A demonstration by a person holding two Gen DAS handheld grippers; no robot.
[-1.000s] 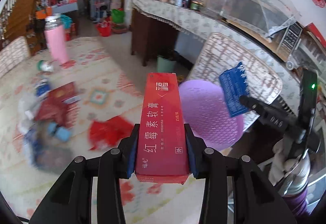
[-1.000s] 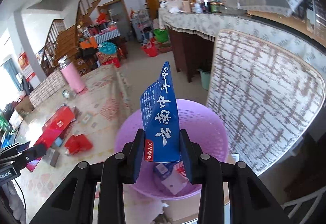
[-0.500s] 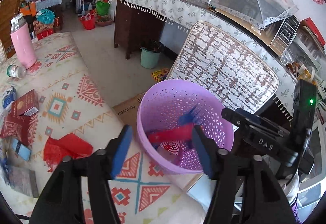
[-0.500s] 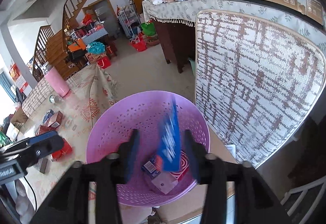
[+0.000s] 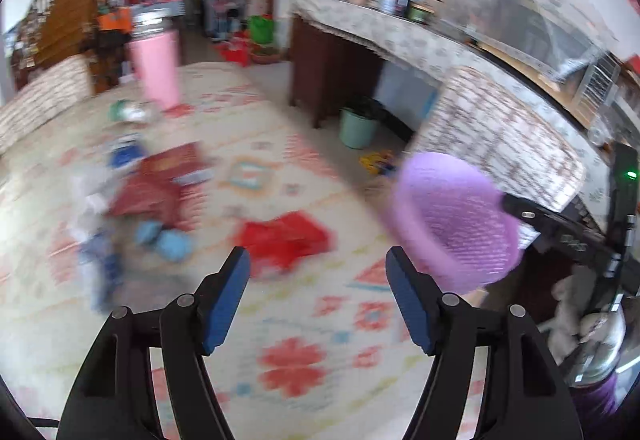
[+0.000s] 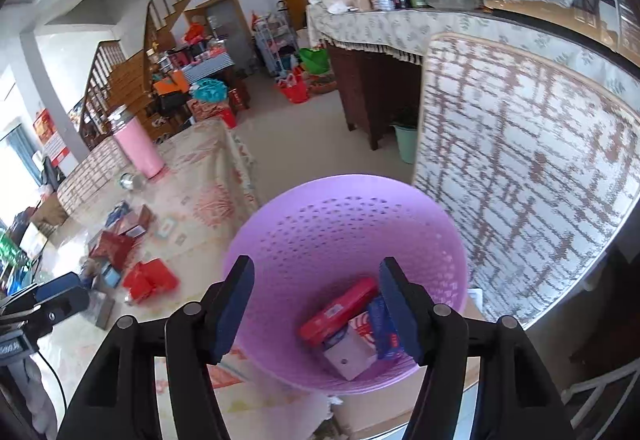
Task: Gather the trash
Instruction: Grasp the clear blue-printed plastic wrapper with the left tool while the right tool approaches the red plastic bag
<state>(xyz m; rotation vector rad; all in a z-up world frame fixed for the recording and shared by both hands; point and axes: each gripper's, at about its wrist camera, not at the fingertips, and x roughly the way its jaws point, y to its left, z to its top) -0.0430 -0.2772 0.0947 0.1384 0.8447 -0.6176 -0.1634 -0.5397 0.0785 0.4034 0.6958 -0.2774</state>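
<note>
left claw (image 5: 318, 266): spread wide with nothing between its blue pads, the jaws having just been opening; it points down over the patterned cloth-covered surface (image 5: 280, 320); this view is blurred.
right claw (image 6: 316, 278): spread wide and empty, jaws just been opening too; it hangs above the mouth of the round lilac perforated plastic basket (image 6: 320, 224).
basket contents: a long red carton (image 6: 340, 310) lies slanted inside, with a blue printed packet (image 6: 382, 332) just beside it on the right and a white box (image 6: 346, 354) at the bottom, touching both.
basket place: just off the edge of the surface, in front of a woven-pattern chair back (image 6: 520, 168); in the left wrist view it sits to the right of the left claw.
remaining trash: a crumpled red wrapper (image 5: 286, 236) lies on the surface near the left claw; farther left sits a blurred pile of red and blue boxes (image 5: 152, 184).
other: a tall pink flask with a metal lid (image 5: 154, 64) stands upright at the far end of the surface.
</note>
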